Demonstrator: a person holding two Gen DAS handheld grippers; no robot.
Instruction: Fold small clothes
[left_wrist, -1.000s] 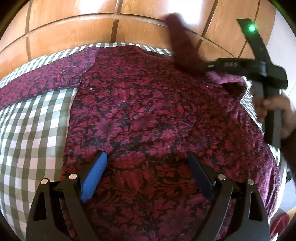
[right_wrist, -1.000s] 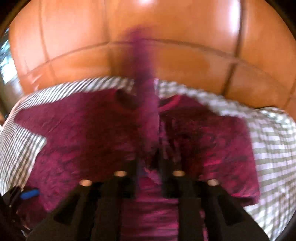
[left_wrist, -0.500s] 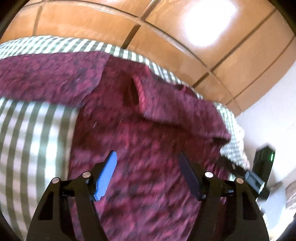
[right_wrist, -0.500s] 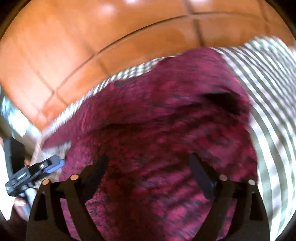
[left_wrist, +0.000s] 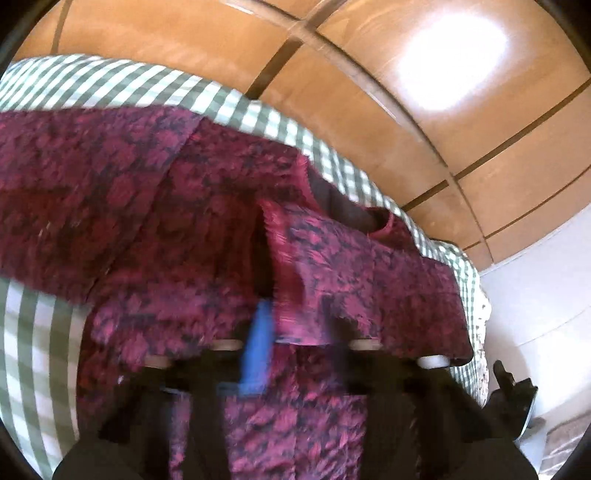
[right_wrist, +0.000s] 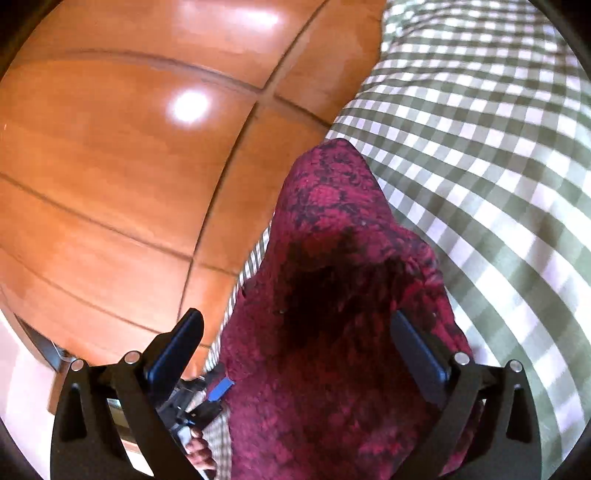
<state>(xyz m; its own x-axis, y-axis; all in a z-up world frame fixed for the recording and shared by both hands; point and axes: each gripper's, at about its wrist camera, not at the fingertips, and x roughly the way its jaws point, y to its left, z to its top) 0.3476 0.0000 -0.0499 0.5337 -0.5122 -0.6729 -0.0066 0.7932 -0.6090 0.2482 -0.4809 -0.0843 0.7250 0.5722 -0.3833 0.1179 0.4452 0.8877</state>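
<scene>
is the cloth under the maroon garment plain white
No, the cloth under the maroon garment is checked green and white in the right wrist view.

bright glare on the wooden panels (left_wrist: 448, 62), motion blur below, fisheye-curved edges.

Left gripper (left_wrist: 295, 332): jaws wide apart over the flat garment (left_wrist: 166, 229) a second ago, now closing, fabric between the blurred fingers. Right gripper (right_wrist: 295, 343): had the sleeve lifted, now jaws opening, clear of cloth. Sleeve (left_wrist: 354, 266) now lies folded across the garment's body, no longer held up
</scene>
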